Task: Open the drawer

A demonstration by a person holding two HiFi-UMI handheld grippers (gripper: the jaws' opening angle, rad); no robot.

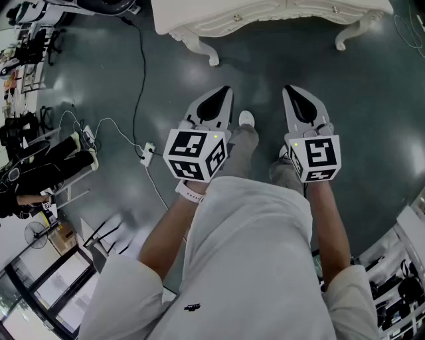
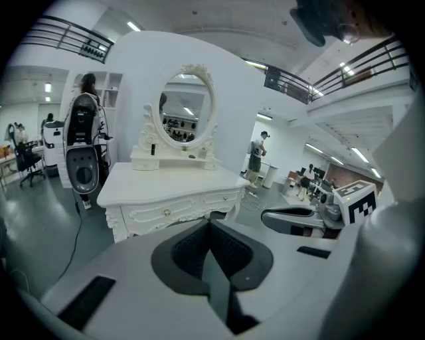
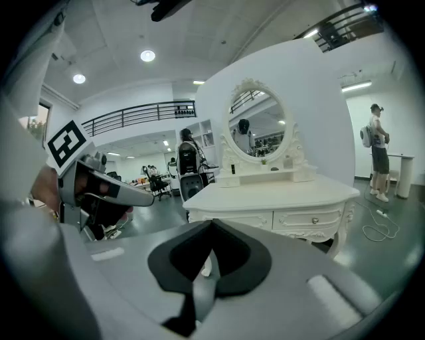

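A white carved dressing table (image 1: 265, 16) with an oval mirror (image 2: 187, 106) stands ahead of me, some way off. Its two front drawers are closed, each with a small knob: left drawer (image 2: 165, 212), right drawer (image 3: 315, 219). I hold both grippers side by side at waist height, pointing toward the table, well short of it. The left gripper (image 1: 226, 89) has its jaws together with nothing between them. My right gripper (image 1: 290, 88) is likewise shut and empty. Neither touches the table.
A white cable and power strip (image 1: 147, 154) lie on the dark floor to the left. A seated person (image 1: 40, 166) is at the far left. A black-and-white machine (image 2: 83, 156) stands left of the table. Shelving (image 1: 398, 279) is at the lower right.
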